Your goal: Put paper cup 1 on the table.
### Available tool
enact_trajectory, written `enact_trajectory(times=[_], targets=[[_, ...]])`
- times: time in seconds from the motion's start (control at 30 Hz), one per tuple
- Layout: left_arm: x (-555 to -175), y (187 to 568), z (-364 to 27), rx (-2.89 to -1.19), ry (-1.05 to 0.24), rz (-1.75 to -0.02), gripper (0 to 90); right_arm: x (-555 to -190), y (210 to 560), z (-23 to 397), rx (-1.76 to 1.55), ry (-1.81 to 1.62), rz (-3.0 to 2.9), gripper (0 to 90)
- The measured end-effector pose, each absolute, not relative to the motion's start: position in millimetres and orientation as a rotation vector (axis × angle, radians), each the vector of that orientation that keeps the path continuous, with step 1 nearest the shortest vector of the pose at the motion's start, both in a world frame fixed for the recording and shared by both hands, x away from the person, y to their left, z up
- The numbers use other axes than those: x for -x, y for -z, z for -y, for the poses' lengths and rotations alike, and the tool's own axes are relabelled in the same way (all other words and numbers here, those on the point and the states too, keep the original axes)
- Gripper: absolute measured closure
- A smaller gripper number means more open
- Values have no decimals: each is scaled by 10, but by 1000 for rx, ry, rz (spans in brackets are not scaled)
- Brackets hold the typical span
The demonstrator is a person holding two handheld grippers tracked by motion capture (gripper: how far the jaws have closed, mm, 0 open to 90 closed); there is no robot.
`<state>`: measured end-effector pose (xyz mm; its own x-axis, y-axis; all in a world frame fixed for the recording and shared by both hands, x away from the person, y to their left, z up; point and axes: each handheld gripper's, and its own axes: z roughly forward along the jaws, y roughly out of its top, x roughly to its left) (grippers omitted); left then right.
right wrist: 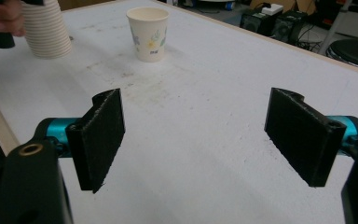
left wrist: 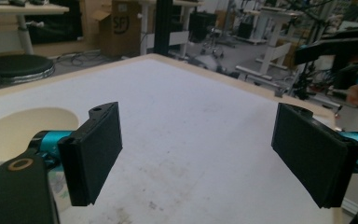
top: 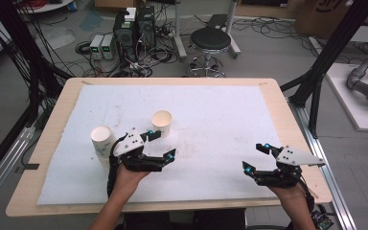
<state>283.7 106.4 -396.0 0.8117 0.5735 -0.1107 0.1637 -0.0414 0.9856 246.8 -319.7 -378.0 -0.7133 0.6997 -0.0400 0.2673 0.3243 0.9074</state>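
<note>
Separating paper cups looks underway: the left claw [top: 159, 144], jaws wide and empty, hovers left of centre between the stack of white paper cups [top: 102, 140] and single upright cup [top: 162, 122]; the right claw [top: 257, 157] waits apart, likely grasping next.

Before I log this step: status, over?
Both grippers open, left, right. Single cup upright, free. Cup stack standing beside left gripper. Nothing in the way.

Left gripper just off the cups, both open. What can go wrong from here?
1. The left gripper hangs open right beside the single paper cup; a careless sweep may tip that light cup.
2. The stack of cups stands close to the left hand; the wrist or cable might topple it.
3. Pinching the single cup hard would likely crush it.
</note>
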Motion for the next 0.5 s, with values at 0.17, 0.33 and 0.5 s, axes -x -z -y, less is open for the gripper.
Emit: enact_trajectory(times=[0.17, 0.33, 0.5], targets=[[-2731, 3890, -1122, -1587, -380, -574, 162, -2482, 3792, 3185, -875, -1353, -2177, 205], [-2671, 3860, -1205, -1580, -401, -581, 162, -2490, 3796, 3159, -861, -1363, -2183, 206], [-2629, 3826, -1260, -1583, -405, -585, 164, -2506, 3796, 3141, -856, -1367, -2189, 205]])
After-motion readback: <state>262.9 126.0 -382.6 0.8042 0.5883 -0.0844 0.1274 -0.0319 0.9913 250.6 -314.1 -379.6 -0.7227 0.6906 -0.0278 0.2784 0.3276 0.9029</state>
